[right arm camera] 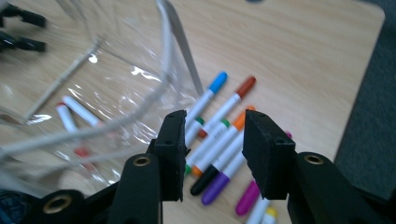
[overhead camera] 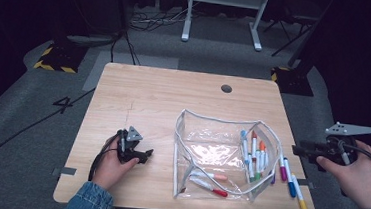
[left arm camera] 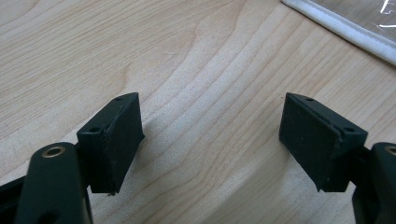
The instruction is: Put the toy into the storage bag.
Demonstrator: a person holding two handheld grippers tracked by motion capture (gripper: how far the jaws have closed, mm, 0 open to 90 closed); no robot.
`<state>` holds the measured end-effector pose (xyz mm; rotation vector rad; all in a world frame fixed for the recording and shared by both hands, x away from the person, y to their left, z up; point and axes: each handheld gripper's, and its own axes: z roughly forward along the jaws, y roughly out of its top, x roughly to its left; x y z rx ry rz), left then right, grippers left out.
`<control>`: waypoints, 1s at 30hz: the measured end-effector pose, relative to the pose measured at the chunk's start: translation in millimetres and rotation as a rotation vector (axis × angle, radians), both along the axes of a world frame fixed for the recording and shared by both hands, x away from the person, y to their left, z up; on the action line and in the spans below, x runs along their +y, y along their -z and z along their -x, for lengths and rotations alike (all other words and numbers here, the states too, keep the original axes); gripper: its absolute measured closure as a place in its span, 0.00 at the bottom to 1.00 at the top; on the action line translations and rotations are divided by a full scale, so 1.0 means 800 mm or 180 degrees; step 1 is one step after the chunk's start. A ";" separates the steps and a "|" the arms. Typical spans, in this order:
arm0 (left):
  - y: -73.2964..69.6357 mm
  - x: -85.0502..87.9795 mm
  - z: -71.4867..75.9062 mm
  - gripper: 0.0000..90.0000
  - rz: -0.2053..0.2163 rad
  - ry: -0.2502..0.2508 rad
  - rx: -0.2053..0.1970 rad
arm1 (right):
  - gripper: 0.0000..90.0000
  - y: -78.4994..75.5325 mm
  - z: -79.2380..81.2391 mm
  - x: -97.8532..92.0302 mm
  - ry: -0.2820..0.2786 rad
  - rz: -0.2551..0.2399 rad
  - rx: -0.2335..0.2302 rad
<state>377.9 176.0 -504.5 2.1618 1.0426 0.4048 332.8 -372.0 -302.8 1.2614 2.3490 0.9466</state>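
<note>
A clear plastic pouch (overhead camera: 210, 146) with a white zip edge stands open on the wooden table (overhead camera: 164, 98). Several coloured markers (overhead camera: 255, 152) lie inside its right end, and two more markers (overhead camera: 212, 181) rest near its front. Other markers (overhead camera: 288, 175) lie on the wood just right of it. My left gripper (overhead camera: 139, 153) is open left of the pouch, low over bare wood (left arm camera: 212, 121), with the pouch edge (left arm camera: 341, 32) beyond. My right gripper (overhead camera: 298, 149) hovers at the table's right edge. Its jaws (right arm camera: 215, 135) are apart, empty, above the blue-capped marker (right arm camera: 212, 91) and orange-capped marker (right arm camera: 233, 128).
A round cable hole (overhead camera: 226, 88) sits at the table's far side. Grey carpet, cables and a white desk frame (overhead camera: 225, 17) lie beyond the table. The left gripper (right arm camera: 23, 28) appears past the pouch (right arm camera: 116, 70) in the right gripper view.
</note>
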 end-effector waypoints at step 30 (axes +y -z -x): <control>0.000 0.000 0.000 0.24 -0.0001 -0.0001 -0.0002 | 0.77 0.208 0.027 -0.087 0.0883 0.0424 0.0876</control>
